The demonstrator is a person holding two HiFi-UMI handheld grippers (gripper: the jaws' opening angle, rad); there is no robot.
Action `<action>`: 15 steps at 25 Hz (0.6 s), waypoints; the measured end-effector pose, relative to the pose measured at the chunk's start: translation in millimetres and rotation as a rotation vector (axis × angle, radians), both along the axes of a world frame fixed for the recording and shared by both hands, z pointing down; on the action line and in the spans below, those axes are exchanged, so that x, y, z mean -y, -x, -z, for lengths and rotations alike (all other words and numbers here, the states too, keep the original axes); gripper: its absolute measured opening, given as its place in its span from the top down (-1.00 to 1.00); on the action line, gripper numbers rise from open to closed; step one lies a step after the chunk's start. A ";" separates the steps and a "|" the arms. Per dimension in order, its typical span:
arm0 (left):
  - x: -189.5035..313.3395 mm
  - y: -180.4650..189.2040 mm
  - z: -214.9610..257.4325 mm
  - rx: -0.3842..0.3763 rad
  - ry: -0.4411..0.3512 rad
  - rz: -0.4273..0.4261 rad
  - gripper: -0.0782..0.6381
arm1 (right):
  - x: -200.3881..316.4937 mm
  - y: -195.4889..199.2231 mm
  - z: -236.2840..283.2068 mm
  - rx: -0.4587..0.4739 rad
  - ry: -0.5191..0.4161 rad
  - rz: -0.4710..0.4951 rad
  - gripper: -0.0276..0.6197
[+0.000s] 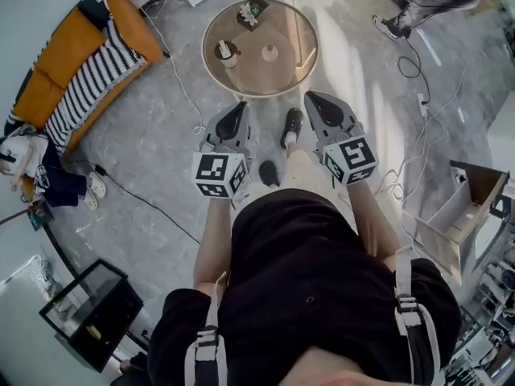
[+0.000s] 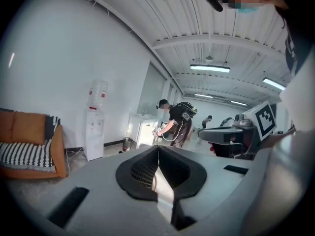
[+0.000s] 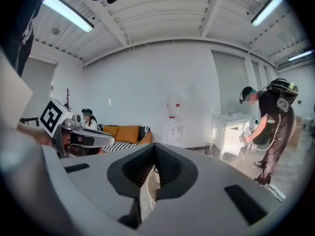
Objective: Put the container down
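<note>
In the head view a round glass table stands on the floor ahead of my feet. On it are a small white container with a dark top, a little plant on a dark square and a beige round object. My left gripper and right gripper are held side by side at waist height, short of the table, tips pointing toward it. Both are shut with nothing between the jaws. The left gripper view shows its gripper closed against the room, and the right gripper view shows its gripper closed as well.
An orange sofa with a striped blanket lies at the left. Cables run over the grey floor. A black glass box sits lower left, an open cardboard box at the right. A person with a backpack stands near a water dispenser.
</note>
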State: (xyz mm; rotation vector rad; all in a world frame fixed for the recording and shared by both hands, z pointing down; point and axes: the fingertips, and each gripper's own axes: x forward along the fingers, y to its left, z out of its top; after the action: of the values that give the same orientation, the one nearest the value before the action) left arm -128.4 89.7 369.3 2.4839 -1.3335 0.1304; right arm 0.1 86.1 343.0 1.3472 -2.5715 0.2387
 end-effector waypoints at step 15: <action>-29.3 -24.4 30.2 0.020 -0.073 -0.054 0.73 | -42.4 -31.1 28.4 0.023 -0.044 -0.056 0.90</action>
State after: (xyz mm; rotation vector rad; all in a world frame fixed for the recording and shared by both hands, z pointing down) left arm -104.1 119.0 339.1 2.5875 -1.3016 0.1218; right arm 31.2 128.4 314.6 1.4411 -2.5745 0.2098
